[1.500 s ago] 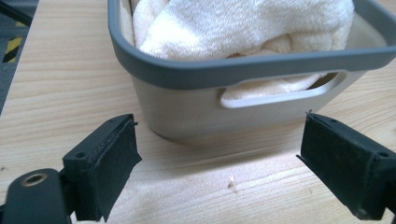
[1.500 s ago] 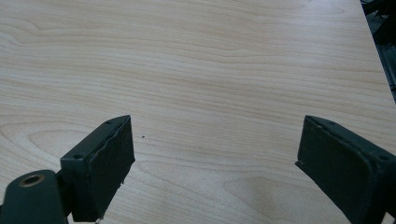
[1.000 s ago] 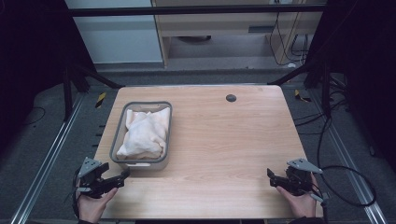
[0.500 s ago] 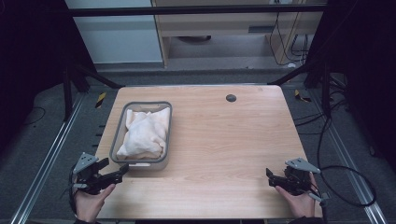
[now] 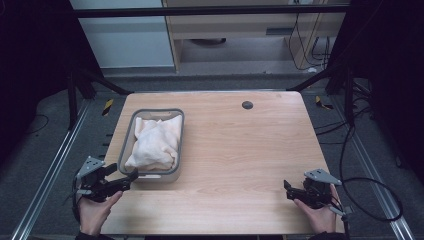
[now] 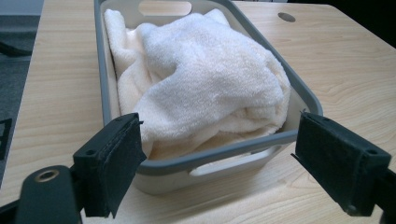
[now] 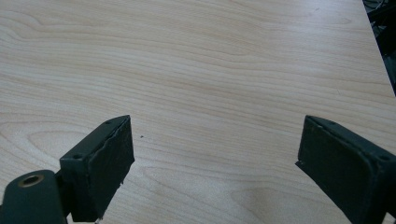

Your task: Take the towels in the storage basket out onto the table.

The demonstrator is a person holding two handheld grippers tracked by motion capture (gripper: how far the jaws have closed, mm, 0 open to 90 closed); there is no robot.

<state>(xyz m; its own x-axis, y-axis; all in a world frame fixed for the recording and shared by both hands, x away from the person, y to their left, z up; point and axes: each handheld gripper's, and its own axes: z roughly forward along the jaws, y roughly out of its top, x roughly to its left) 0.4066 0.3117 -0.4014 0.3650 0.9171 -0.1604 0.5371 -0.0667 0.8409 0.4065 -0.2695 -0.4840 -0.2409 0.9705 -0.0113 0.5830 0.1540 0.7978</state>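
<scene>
Wooden table [image 5: 240,150], towel [image 5: 155,142] in basket [image 5: 131,132]

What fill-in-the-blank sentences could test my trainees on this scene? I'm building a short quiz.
1. The white towel lies crumpled inside a grey ____.
2. The left tongs are ____, their pads apart just in front of the basket's near rim.
3. The right tongs hover over bare ____, holding nothing.
4. A small dark round disc sits near the table's ____ edge.

Missing words: basket; open; wood; far
</scene>
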